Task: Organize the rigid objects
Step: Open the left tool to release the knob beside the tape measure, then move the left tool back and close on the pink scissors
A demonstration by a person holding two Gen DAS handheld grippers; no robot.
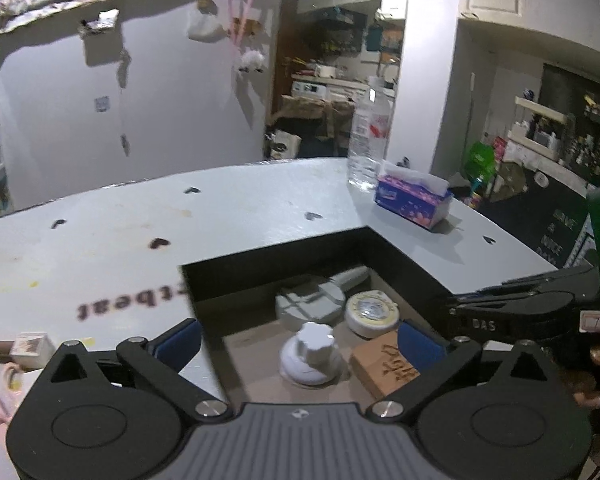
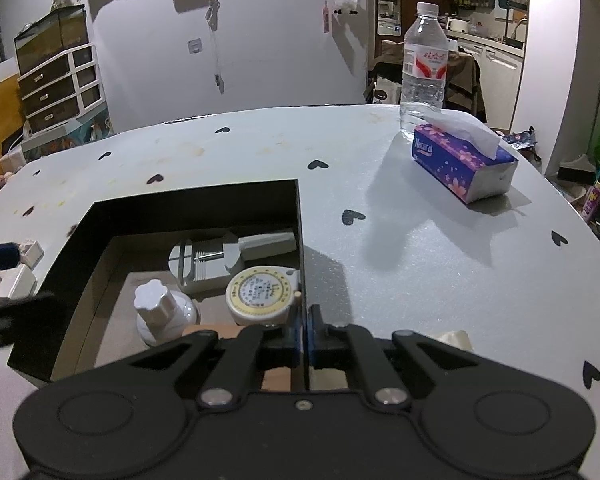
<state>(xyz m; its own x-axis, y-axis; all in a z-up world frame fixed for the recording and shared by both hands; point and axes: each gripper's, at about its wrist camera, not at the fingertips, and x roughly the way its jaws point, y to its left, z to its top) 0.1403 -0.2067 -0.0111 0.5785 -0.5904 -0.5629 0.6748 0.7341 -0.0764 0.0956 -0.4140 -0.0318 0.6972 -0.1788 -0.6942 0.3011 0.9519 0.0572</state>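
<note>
Since the left gripper [image 1: 300,340] has its jaws spread wide with nothing between them, the next pick looks like its job, and what matters is where the leftovers sit. Straight ahead and below it is the black box [image 1: 284,250], already loaded. Anything still loose lies off to its left on the tabletop [image 1: 140,216]: a small white block [image 1: 30,346] near the edge, long side roughly across the view. So I'd guess a swing left, not forward.

The right gripper [image 2: 305,336] is closed tight on the right-hand wall of the box [image 2: 300,216], pinching the thin edge to steady it, so it's busy and the left hand is the nearer one anyway.

Inside the box:
- white knobbed bottle [image 1: 310,354], standing upright
- round cream tape measure [image 1: 372,312], lying flat just beside it
- grey tool with a handle [image 1: 320,300] toward the back, handle pointing to the far right corner
- a wooden block [image 1: 384,364] at the near side

A water bottle [image 2: 424,60] and tissue pack [image 2: 462,162] sit well apart on the far right.
</note>
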